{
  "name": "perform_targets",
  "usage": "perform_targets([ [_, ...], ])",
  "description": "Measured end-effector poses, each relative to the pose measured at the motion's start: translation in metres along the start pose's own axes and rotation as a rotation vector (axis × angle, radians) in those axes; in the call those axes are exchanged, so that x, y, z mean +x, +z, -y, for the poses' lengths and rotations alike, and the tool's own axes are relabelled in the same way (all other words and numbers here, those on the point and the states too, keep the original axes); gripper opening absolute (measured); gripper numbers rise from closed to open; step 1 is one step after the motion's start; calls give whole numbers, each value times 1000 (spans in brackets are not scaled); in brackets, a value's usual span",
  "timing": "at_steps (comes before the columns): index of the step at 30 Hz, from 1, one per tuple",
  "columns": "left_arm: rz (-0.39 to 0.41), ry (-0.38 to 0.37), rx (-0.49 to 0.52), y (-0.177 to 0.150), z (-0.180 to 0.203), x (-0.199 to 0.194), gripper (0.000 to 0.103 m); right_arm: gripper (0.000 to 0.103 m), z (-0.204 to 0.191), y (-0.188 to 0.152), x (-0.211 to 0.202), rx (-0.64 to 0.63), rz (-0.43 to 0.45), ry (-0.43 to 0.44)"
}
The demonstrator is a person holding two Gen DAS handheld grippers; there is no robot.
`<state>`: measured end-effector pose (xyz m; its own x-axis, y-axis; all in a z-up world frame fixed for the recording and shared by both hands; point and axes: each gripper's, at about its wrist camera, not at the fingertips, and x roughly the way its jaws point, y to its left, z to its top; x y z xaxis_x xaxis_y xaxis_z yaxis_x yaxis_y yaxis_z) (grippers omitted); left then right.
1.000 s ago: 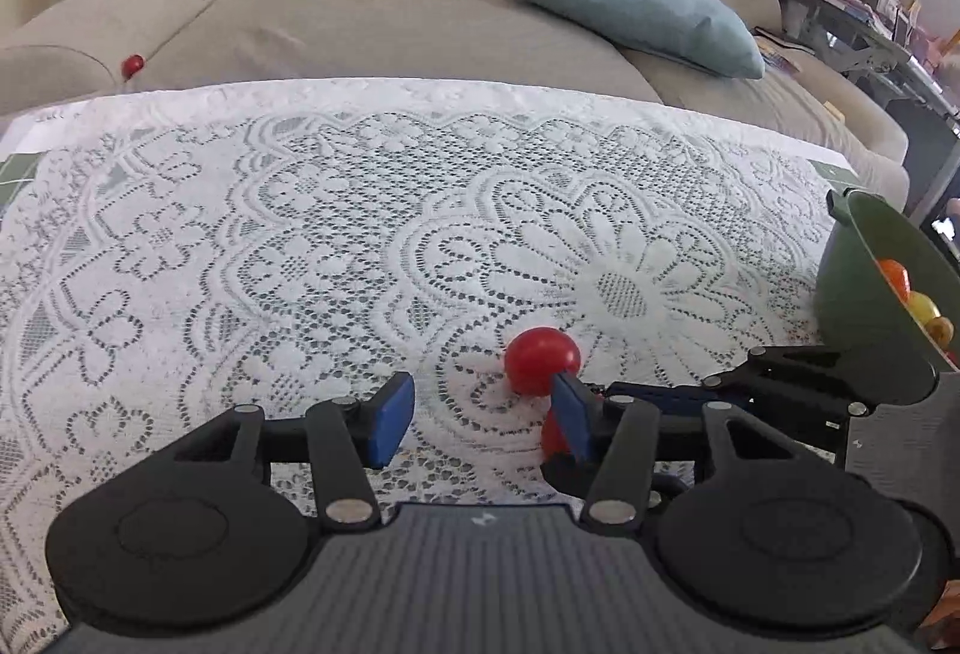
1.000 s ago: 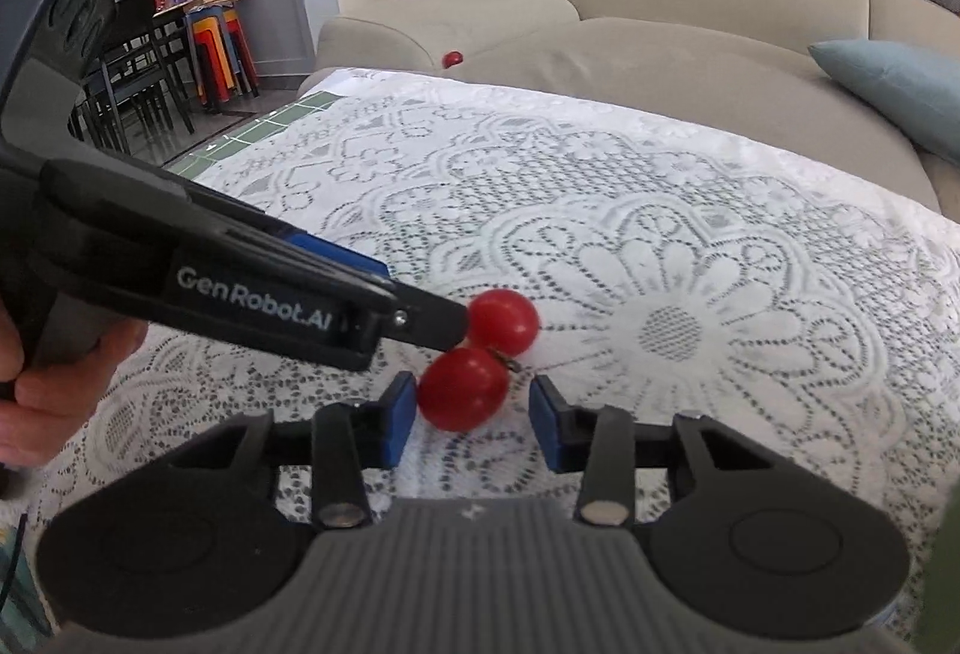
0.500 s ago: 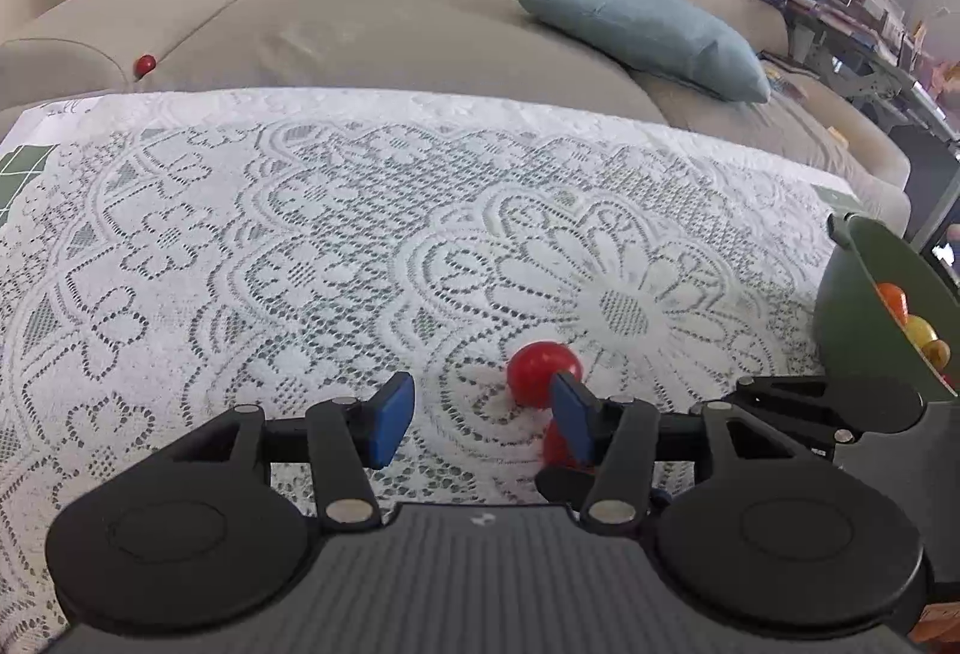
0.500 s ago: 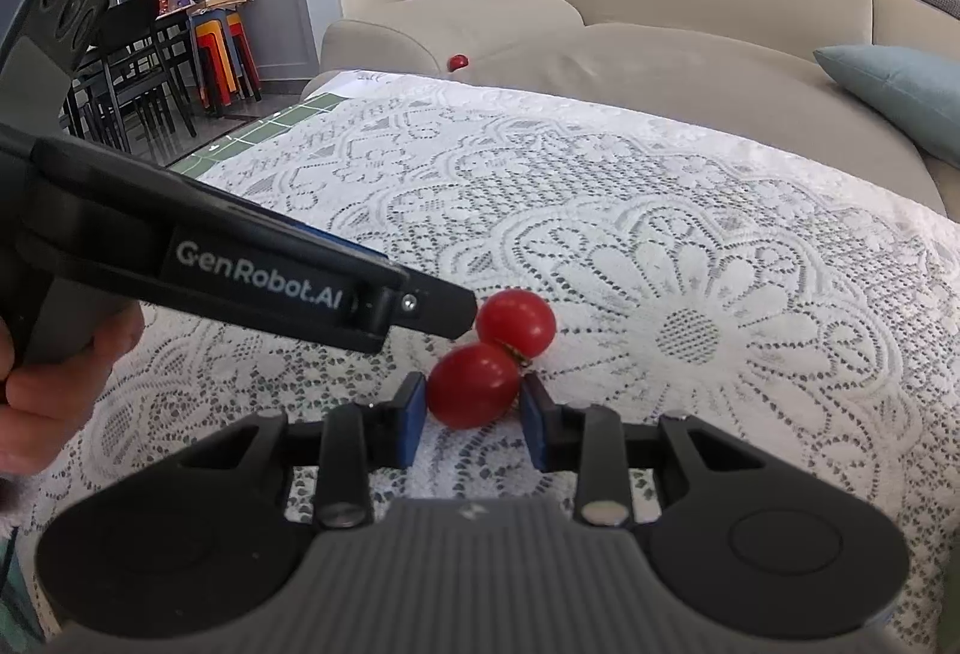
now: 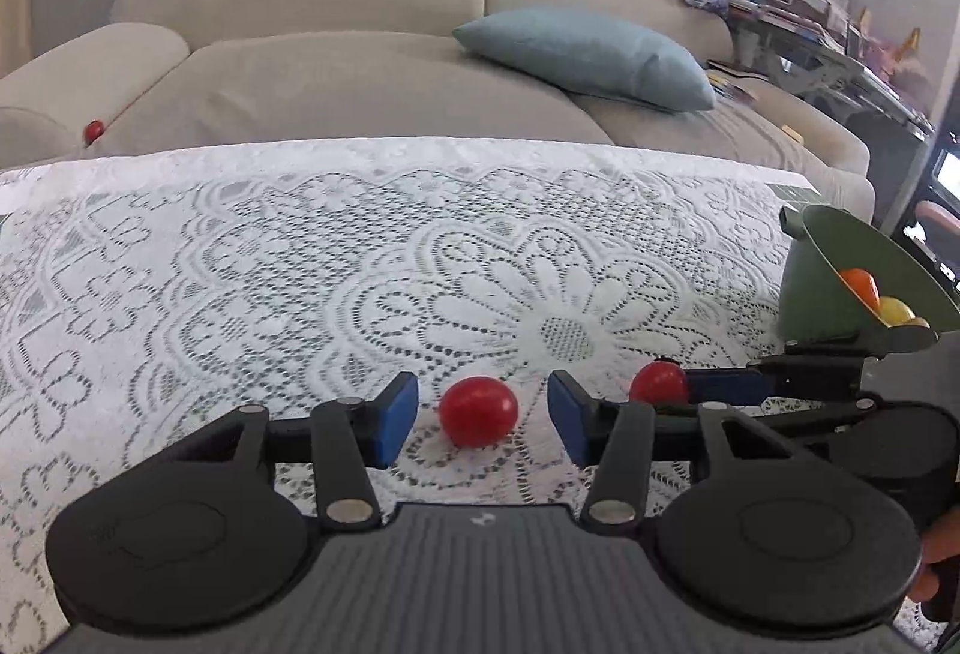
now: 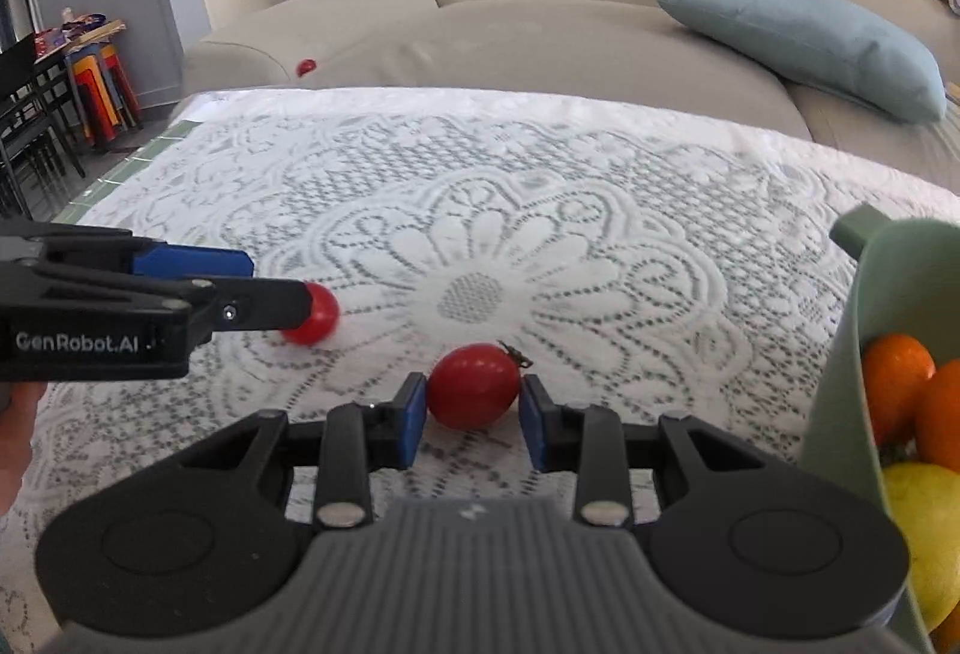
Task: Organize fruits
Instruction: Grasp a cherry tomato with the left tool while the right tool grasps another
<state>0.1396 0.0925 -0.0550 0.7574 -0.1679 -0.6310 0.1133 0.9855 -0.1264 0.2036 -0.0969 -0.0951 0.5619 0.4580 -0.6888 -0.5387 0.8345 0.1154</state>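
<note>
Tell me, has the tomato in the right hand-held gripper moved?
Yes. The held tomato has parted from the other tomato it touched, moving right across the lace daisy toward the green bowl.

Two tomatoes on the cloth [image 6: 540, 162]: one [image 6: 474, 386] before the other [image 6: 312, 314], which lies left. Bowl [image 6: 864, 294] at right, fruit [image 6: 897, 384] inside. Sofa [image 6: 540, 36] behind.

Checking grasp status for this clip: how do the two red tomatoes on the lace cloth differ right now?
The tomato with the stem is clamped between the right gripper pads; the bare tomato lies free between the left gripper pads, which have just been closing without touching it. The first sits nearer the green bowl. Both are small, red and glossy.
</note>
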Motion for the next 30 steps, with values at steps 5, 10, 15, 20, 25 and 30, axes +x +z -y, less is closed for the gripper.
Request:
perform_targets([
  [5, 8, 3, 14, -3, -2, 6, 50, 32, 0, 0, -1, 2, 3, 1],
  [10, 0, 13, 34, -5, -2, 11, 46, 32, 1, 1, 1, 12, 1, 7],
  [15, -11, 14, 29, -7, -3, 13, 45, 32, 3, -2, -1, 9, 2, 10],
  [20, -29, 2, 40, -8, 0, 16, 40, 32, 3, -2, -2, 2, 4, 9],
  [25, -27, 6, 54, -10, 5, 17, 37, 32, 1, -3, 0, -12, 14, -2],
  [30, -24, 10, 48, -10, 5, 17, 35, 32, -3, -5, 1, -40, 25, -21],
])
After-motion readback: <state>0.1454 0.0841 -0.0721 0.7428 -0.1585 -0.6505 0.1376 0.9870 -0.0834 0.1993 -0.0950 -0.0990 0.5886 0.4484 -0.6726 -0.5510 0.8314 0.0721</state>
